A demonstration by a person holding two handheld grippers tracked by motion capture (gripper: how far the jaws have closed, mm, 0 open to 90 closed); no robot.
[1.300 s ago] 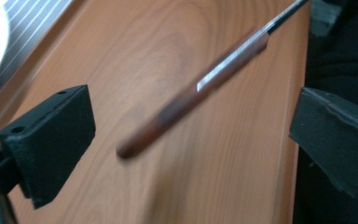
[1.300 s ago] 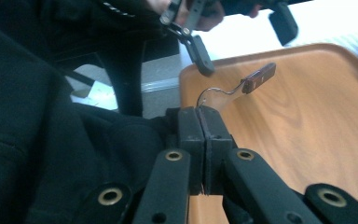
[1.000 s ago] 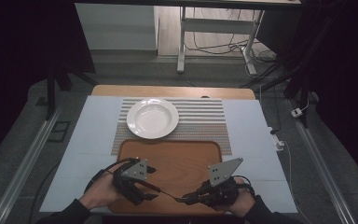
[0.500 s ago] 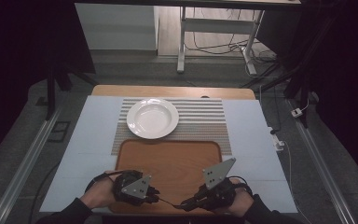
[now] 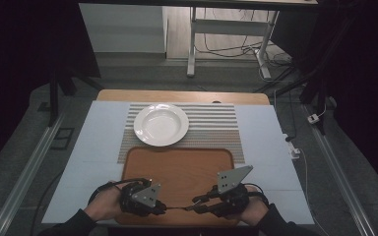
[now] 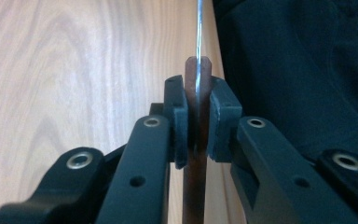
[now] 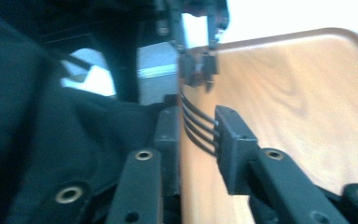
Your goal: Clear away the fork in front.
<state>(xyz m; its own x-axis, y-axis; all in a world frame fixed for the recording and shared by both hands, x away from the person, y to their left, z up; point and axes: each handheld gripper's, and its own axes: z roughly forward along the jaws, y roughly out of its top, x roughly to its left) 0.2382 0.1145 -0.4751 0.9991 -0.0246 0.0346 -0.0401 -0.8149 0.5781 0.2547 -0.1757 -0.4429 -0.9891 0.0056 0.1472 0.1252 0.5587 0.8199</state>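
Looking down from the high view, we see the person's two forearms come in from the bottom and lie low over the near edge of the wooden tray (image 5: 177, 169), with the hands turned inward so that the two tools point at each other. The left gripper (image 5: 161, 208) is near the tray's near left corner and the right gripper (image 5: 197, 204) is near its near right part; their tips are close together, and a thin fork (image 5: 177, 208) lies between them along the near edge.

From the left gripper view we see its jaws narrow and pressed on the brown handle (image 6: 197, 116) of the fork, whose metal shaft runs away above the tray wood. From the right gripper view the four tines (image 7: 198, 123) stand between its jaws, which are a little apart; the picture is blurred, and we cannot tell if both pads touch the tines.

A white plate (image 5: 161, 124) rests on the striped placemat (image 5: 216, 123) beyond the tray's far edge, well apart from both hands.
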